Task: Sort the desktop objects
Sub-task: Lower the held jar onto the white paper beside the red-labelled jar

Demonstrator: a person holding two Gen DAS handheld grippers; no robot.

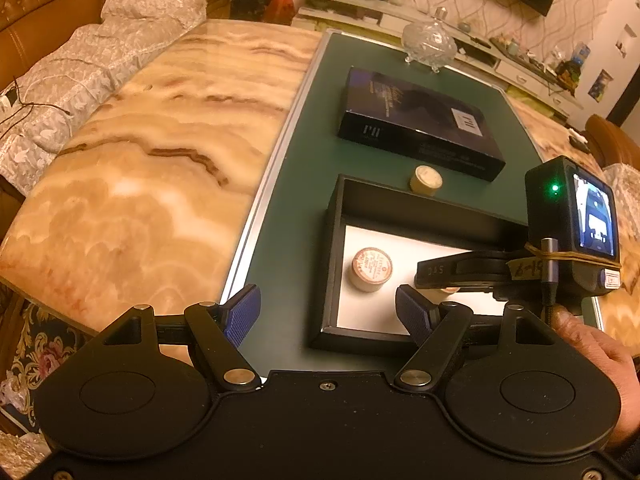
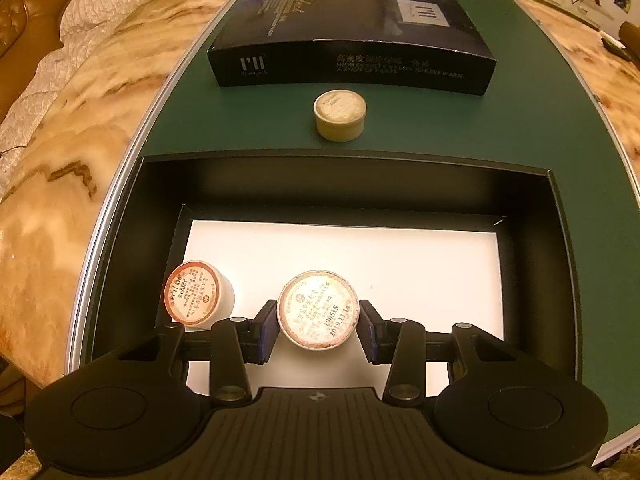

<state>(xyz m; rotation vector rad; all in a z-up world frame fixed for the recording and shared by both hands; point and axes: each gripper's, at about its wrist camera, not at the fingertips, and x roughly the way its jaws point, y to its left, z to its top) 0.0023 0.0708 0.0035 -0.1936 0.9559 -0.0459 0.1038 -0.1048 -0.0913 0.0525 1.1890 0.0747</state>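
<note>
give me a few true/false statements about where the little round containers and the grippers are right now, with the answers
1. The right hand-held gripper is shut on a round container inside the open black box. True.
2. The left hand-held gripper holds a container. False: its jaws stand apart with nothing between them.
3. All three containers are inside the box. False: a cream container stands on the green mat, between the open box and the closed dark box.
4. A red-rimmed container lies in the open box to the left of the held one. True.
5. The closed dark box is stacked on the open box. False: it lies flat on the mat, apart from it.
</note>
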